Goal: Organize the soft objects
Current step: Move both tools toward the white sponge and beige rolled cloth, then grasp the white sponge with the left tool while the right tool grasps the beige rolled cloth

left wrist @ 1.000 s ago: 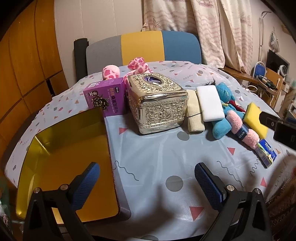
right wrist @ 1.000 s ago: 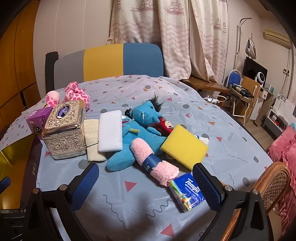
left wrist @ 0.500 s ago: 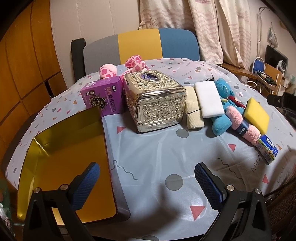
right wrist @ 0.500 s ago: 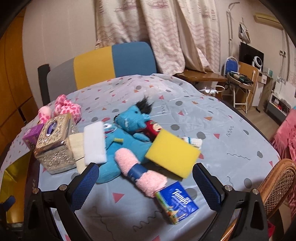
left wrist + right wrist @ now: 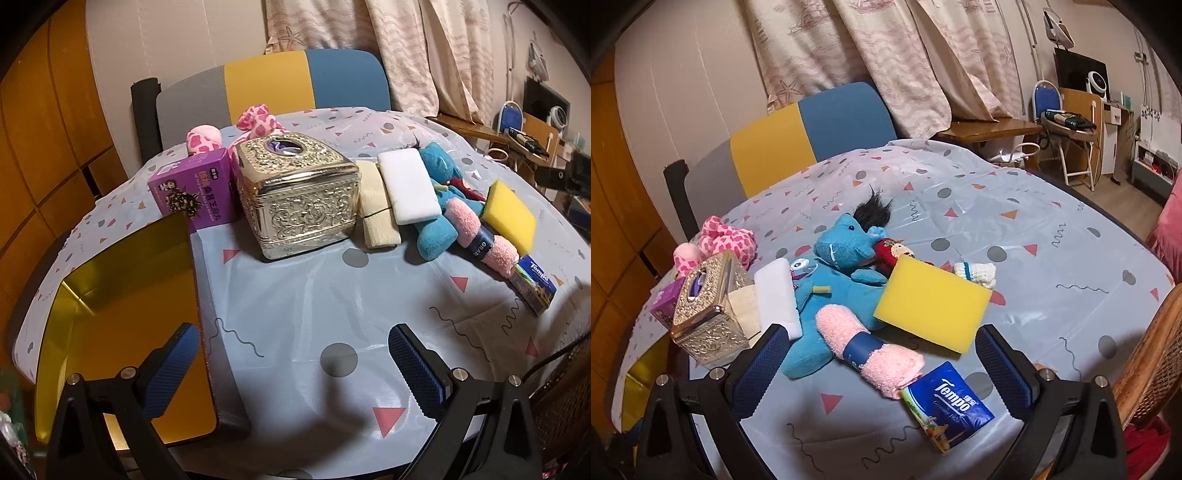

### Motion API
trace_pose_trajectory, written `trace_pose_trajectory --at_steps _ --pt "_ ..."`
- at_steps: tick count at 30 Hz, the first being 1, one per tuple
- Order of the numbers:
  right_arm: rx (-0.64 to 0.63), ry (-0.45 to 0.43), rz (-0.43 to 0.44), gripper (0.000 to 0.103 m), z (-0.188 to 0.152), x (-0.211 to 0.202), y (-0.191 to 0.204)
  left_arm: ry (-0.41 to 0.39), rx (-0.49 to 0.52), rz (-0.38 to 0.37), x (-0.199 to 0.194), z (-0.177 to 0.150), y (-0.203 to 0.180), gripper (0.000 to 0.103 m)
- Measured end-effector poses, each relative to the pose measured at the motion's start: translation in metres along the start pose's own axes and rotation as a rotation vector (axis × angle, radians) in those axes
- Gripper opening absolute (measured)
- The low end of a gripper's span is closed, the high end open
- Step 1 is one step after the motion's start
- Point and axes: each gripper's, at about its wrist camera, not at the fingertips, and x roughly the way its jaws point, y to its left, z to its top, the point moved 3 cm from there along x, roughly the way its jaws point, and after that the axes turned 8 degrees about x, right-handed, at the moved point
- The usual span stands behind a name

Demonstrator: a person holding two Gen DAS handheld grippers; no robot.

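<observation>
Approach stage, nothing grasped: right gripper (image 5: 882, 363) wide open and empty, rolled pink towel (image 5: 868, 350) lying between and just ahead of its fingertips beside the yellow sponge (image 5: 932, 308); next, likely descend, close on towel; left gripper (image 5: 293, 356) likewise wide, idle.

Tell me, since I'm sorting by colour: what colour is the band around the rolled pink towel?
Dark blue; the band on the rolled pink towel shows best in the right wrist view.

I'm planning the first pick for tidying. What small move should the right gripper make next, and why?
Probably ease the right gripper forward and down over the rolled pink towel. Its jaws are open and empty, and the towel lies nearest, almost centred between them, resting on the blue plush toy.
</observation>
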Motion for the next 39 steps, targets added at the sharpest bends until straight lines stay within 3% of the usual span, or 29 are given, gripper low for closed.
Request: trace_pose_trajectory --at_steps 11,18,28,33,39 --pt "0.100 0.024 0.047 0.103 0.002 0.002 -0.014 0.025 0.047 -0.040 0.008 0.003 -0.018 0.103" --pt "0.128 0.026 0.059 0.103 0.002 0.002 -0.017 0.005 0.020 -0.207 0.006 0.018 -0.030 0.103" --pt "0.187 0.015 0.084 0.103 0.002 0.000 -0.025 0.016 0.017 -0.328 0.015 0.048 -0.053 0.102" --pt "0.231 0.016 0.110 0.103 0.003 0.000 -0.031 0.024 0.016 -0.397 0.030 0.075 -0.065 0.083" --pt "0.247 0.033 0.139 0.103 0.003 0.002 -0.032 0.034 -0.009 -0.412 0.062 0.107 -0.079 0.083"
